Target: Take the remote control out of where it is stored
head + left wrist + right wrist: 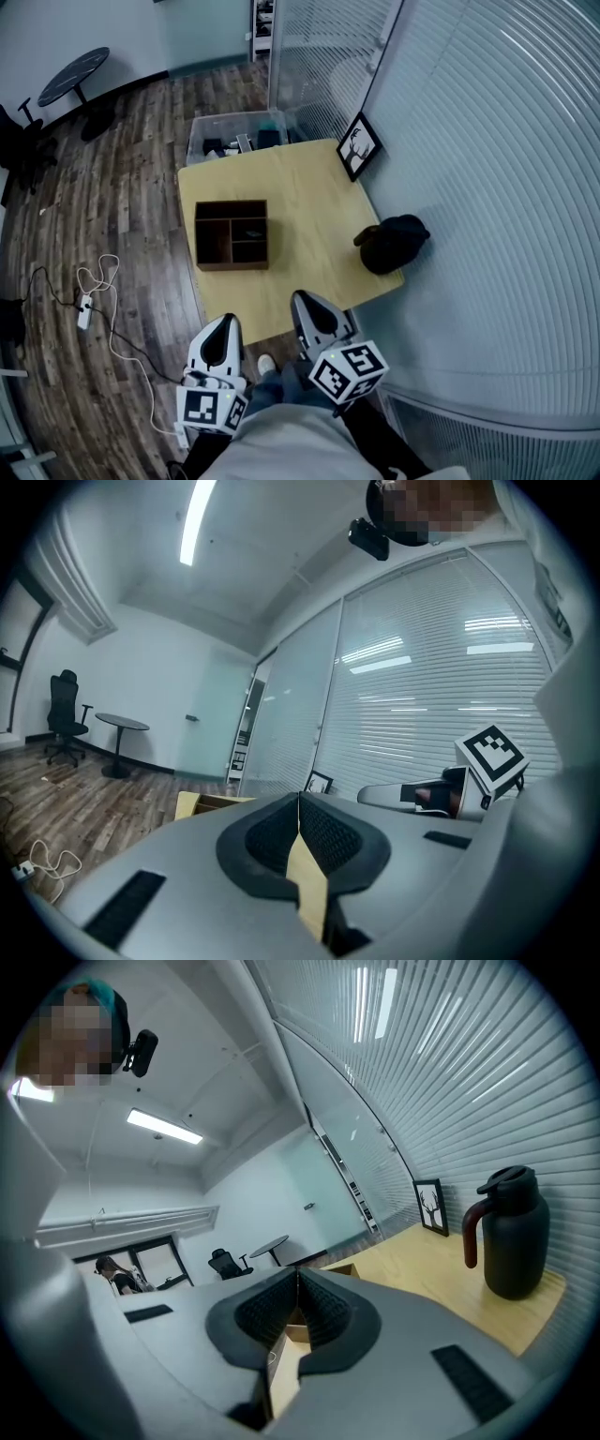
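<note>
Lower centre: left gripper and right gripper, jaws closed, empty. Centre: wooden box on the table.

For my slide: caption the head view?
Both shut, left gripper and right gripper face a wooden organizer on the table.

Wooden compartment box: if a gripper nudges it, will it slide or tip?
Probably slides rather than tips: the box looks low and wide, flat on the smooth table. Walls look rigid, likely wood, so little flex. Weight is hard to judge.
</note>
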